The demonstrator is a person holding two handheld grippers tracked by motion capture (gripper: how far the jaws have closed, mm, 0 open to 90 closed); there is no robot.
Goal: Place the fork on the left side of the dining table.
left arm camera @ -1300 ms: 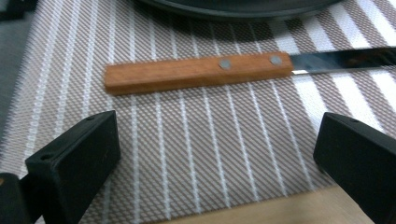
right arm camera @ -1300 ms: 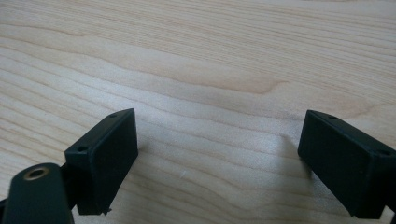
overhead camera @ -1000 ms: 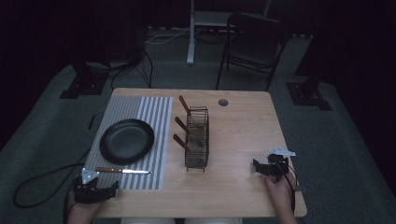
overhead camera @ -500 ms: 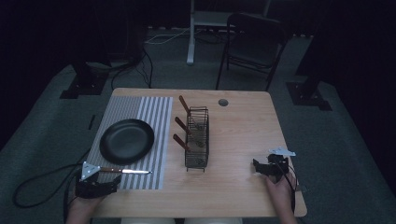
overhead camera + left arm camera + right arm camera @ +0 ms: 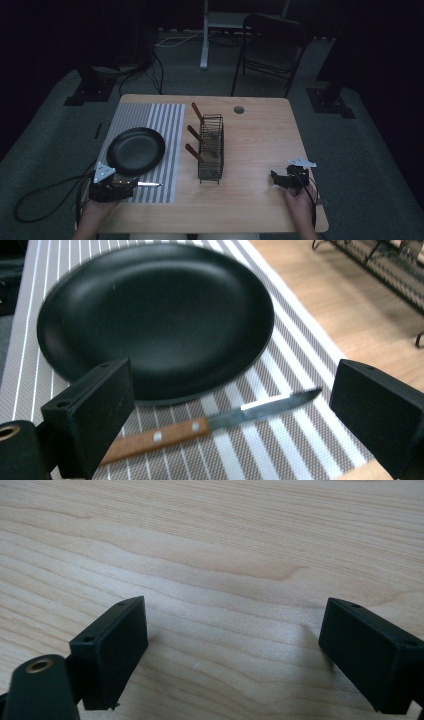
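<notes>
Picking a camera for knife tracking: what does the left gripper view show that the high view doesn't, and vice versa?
Left gripper view only: the two rivets in the wooden handle of the steel-bladed knife, the weave of the grey-and-white striped placemat, and the left tool with its black jaws wide open either side of the knife.

High view only: the black wire rack with three wooden handles sticking out, the right tool over bare light wooden table, and the folding chair beyond.

Both: knife, round black plate, placemat, part of the rack.
</notes>
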